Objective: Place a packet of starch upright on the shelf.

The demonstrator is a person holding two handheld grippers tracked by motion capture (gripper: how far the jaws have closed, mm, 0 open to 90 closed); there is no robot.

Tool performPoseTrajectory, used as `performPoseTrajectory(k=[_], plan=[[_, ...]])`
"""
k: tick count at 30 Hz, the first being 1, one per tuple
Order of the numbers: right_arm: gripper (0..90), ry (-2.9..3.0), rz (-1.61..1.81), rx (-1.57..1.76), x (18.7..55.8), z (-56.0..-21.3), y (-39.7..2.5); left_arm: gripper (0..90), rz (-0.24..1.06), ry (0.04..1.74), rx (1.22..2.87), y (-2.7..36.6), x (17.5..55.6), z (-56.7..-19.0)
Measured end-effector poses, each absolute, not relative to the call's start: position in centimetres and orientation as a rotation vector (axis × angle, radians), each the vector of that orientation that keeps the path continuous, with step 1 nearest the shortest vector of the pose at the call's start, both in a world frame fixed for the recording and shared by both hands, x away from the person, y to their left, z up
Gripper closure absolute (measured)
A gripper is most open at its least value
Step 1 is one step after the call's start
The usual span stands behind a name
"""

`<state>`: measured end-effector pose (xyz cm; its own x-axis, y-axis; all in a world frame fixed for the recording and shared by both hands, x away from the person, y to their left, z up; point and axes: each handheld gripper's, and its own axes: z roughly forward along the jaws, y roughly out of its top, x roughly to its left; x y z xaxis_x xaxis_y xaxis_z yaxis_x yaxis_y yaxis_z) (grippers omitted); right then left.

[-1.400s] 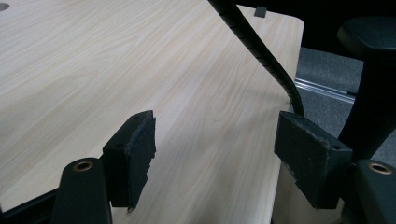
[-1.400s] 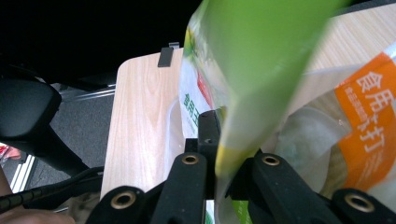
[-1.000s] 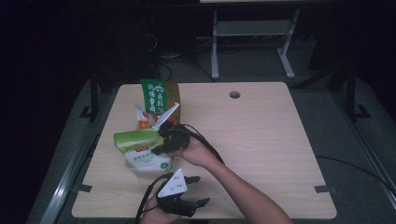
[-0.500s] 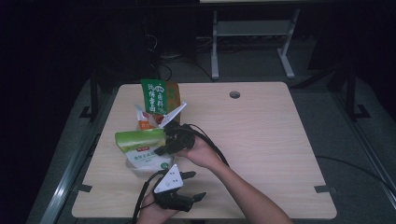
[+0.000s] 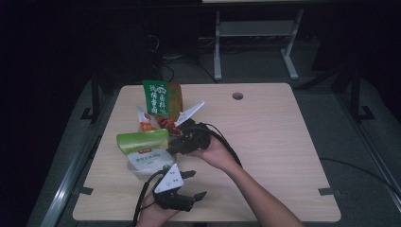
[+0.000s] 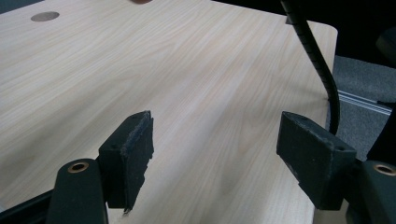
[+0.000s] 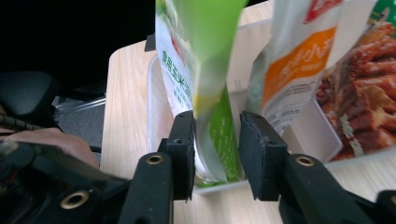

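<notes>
Green pouch between jaws of right hand-held gripper, nipped probably for lifting from clear tray; left hand-held gripper agape, idle over tabletop.

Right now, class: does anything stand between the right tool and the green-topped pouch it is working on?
Nothing visible does. The right tool already has its jaws on either side of the green-topped pouch, which stands in the clear bin.
</notes>
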<state>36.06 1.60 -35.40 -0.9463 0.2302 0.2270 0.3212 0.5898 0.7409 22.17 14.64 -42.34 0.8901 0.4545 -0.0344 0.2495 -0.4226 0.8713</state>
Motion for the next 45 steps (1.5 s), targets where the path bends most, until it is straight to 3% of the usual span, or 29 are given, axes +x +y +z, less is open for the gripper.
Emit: performPoseTrajectory(k=[25,45], plan=[[48.4,-2.678,-1.331,-0.773,37.1,-36.2,-6.9,25.9,0.270,0.536,2.043,14.5,23.1,-42.5],[39.5,-2.703,-1.306,-0.913,37.3,-36.7,-11.0,25.9,0.288,0.550,2.031,15.0,23.6,-42.3]])
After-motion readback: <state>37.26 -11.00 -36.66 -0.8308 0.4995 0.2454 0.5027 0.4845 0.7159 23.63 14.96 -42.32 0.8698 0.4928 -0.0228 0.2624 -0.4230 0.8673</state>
